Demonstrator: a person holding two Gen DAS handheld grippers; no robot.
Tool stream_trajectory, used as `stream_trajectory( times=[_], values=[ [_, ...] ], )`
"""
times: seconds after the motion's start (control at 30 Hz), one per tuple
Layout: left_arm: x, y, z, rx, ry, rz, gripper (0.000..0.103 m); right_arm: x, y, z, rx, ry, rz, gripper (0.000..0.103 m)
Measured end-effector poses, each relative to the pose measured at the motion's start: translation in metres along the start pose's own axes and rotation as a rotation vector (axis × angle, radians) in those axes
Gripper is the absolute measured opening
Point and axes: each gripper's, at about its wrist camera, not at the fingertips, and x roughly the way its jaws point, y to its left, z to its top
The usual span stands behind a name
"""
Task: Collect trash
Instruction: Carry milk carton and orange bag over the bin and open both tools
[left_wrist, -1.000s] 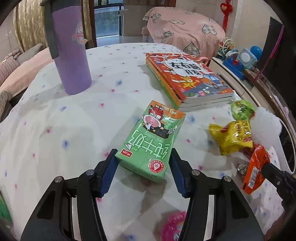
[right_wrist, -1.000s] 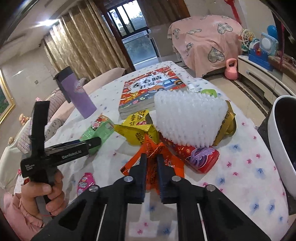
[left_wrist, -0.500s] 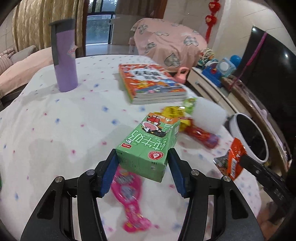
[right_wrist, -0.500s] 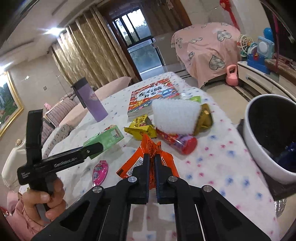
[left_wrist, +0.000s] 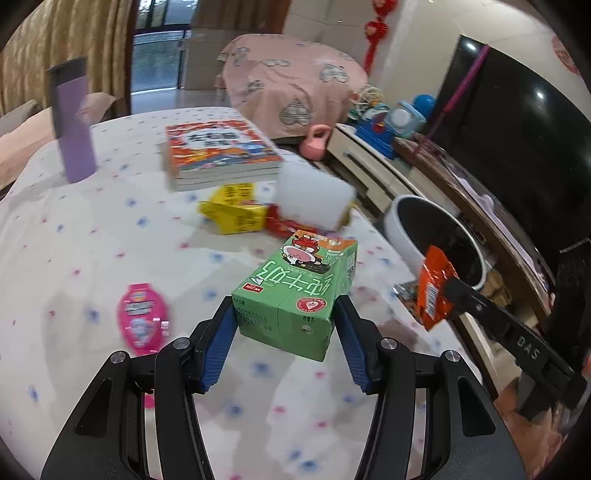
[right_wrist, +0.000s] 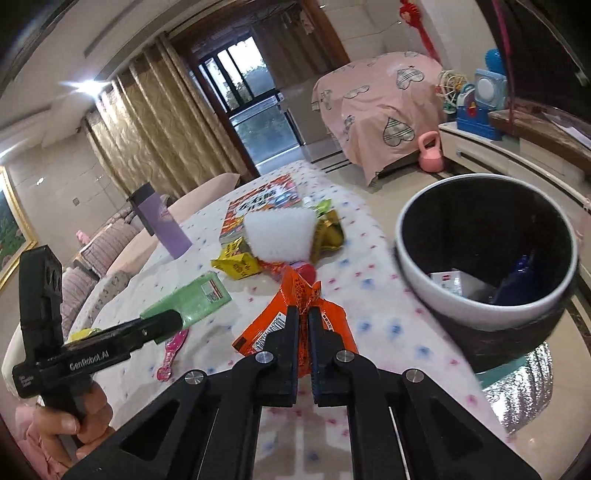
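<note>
Change since earlier: both grippers have risen off the counter and swung toward the bin; the carton, which lay on the cloth a second ago, now hangs clear above it, and the bin has grown large in the right wrist view.
Left gripper (left_wrist: 286, 328): blue fingers (left_wrist: 218, 341) closed on the two sides of the green milk carton (left_wrist: 299, 291), holding it by its near end, the far end pointing at the remaining litter.
Right gripper (right_wrist: 303, 334): fingers almost fully together, pinching the orange snack wrapper (right_wrist: 295, 314) by a crumpled fold; the wrapper hangs just short of the bin rim.
Trash bin (right_wrist: 484, 254): white wall, dark inside, standing off the counter edge to the right; a white box and a blue item already lie in it.
Counter (left_wrist: 92, 229): still carries a yellow wrapper (left_wrist: 236, 212), a pink wrapper (left_wrist: 144, 315), a white brush (left_wrist: 314, 201) and a red packet under it.
Not trash, by judgement: book stack (left_wrist: 218, 155), purple tumbler (left_wrist: 72, 122).
Step in hand: carrying two picked pieces to the bin.
Next move calls for: bringing the wrapper over the bin mouth and parting the right fingers, then the same with the carton; the carton has farther to travel.
</note>
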Motion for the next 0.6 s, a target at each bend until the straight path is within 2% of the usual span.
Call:
stream_trajectory(
  times=[0.23,0.6],
  values=[
    [0.005,-0.037,0.003,0.058,0.001,-0.037,0.053,-0.021,-0.025,0.008,0.028,-0.043,-0.03,0.004],
    [0.012,-0.072,0.013,0.112,-0.005,-0.066,0.053,-0.042,-0.062,0.021,0.066,-0.092,-0.088,0.004]
  ],
)
